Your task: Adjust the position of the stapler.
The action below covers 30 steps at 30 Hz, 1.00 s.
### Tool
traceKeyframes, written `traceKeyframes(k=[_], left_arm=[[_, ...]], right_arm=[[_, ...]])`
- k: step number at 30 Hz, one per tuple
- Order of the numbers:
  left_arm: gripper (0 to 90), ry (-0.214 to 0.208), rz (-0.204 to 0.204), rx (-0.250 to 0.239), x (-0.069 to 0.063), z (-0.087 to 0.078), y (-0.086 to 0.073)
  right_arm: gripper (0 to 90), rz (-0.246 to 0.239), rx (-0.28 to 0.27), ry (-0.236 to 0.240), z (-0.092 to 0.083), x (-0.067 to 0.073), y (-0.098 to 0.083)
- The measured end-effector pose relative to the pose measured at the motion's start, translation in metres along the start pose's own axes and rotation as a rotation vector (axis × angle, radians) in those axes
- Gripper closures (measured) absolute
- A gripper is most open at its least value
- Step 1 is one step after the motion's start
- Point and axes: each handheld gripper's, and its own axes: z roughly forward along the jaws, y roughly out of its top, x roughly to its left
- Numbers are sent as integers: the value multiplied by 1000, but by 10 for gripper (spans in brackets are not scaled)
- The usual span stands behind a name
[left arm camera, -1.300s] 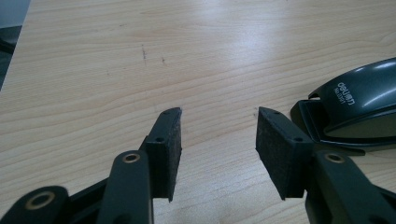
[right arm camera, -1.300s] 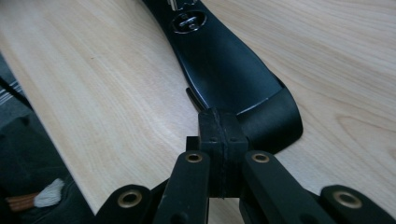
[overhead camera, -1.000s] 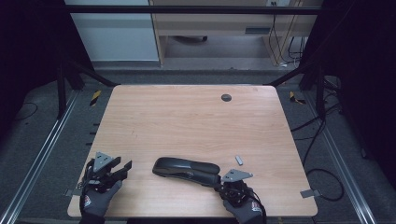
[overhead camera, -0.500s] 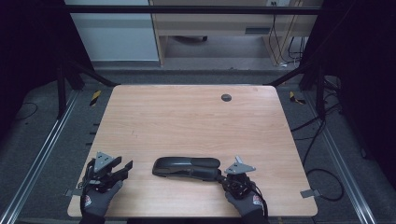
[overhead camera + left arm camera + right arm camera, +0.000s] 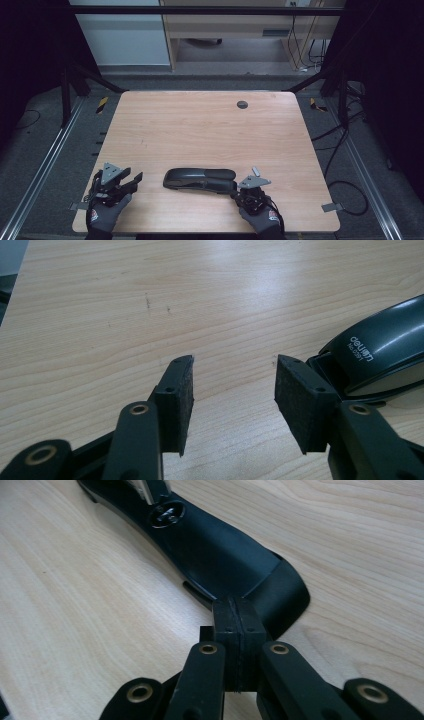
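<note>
A black stapler (image 5: 200,180) lies lengthwise near the front edge of the wooden table (image 5: 200,125). My right gripper (image 5: 236,192) is at its right end, and in the right gripper view the gripper (image 5: 238,611) is shut pad to pad, its tips touching the stapler's rear end (image 5: 210,555) with nothing between them. My left gripper (image 5: 134,181) rests on the table left of the stapler, a short gap away. The left gripper view has this gripper (image 5: 234,385) open over bare wood, and the stapler's rounded front (image 5: 380,347) lies just beyond the right pad.
A small round black grommet (image 5: 242,104) sits in the table's far right part. Metal rails (image 5: 45,165) run along both sides of the table. Cables (image 5: 345,145) lie on the floor at right, and a desk (image 5: 235,30) stands beyond the far edge.
The right gripper has shifted a little at the stapler's right end, and the stapler has swung from slightly slanted to level. The left gripper has stayed put.
</note>
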Motion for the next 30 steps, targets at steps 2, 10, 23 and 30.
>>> traceKeyframes(k=[2, 10, 23, 30], left_arm=[[498, -2, -4, 1, 0, 0, 0], [498, -2, -3, 2, 0, 1, 0], [492, -4, 2, -3, 0, -1, 1], [489, 2, 27, -9, -4, -4, 4]], right_arm=[[900, 13, 4, -3, 0, -2, 0], [900, -5, -6, -26, 0, -4, 2], [900, -2, -32, -34, -4, -8, 6], [824, 28, -85, -83, -22, -26, 7]])
